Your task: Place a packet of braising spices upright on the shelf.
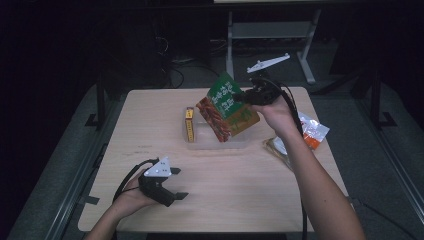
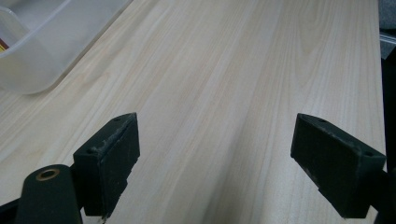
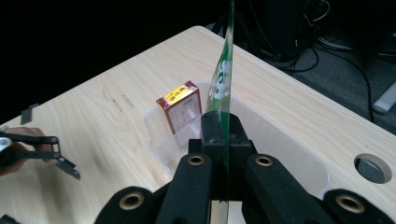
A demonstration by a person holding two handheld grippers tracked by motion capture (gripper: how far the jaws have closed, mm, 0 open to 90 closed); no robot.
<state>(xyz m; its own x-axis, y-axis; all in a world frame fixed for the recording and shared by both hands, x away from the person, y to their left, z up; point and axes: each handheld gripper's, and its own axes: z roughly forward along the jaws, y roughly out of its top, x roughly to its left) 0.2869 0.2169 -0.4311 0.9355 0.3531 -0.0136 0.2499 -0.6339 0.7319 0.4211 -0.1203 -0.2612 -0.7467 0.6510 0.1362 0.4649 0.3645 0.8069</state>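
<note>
Judging from how thinly the green snack packet (image 1: pixel 226 107) is pinched by one edge between the closed jaws of the right gripper (image 1: pixel 248 95), held tilted in the air above the clear plastic bin (image 1: pixel 192 141), a slip or a swing of the flat pouch could be expected if the hand is moved quickly. If it is lowered at this slant, its lower corner could be caught on the bin's rim or knocked against the small red and yellow box (image 3: pixel 181 106) standing upright at the bin's left end, tipping it over. The left gripper (image 1: pixel 172 192) is rested on the wooden table (image 1: pixel 240 190) near the person, well apart from the bin, its jaws spread wide with nothing between them.
</note>
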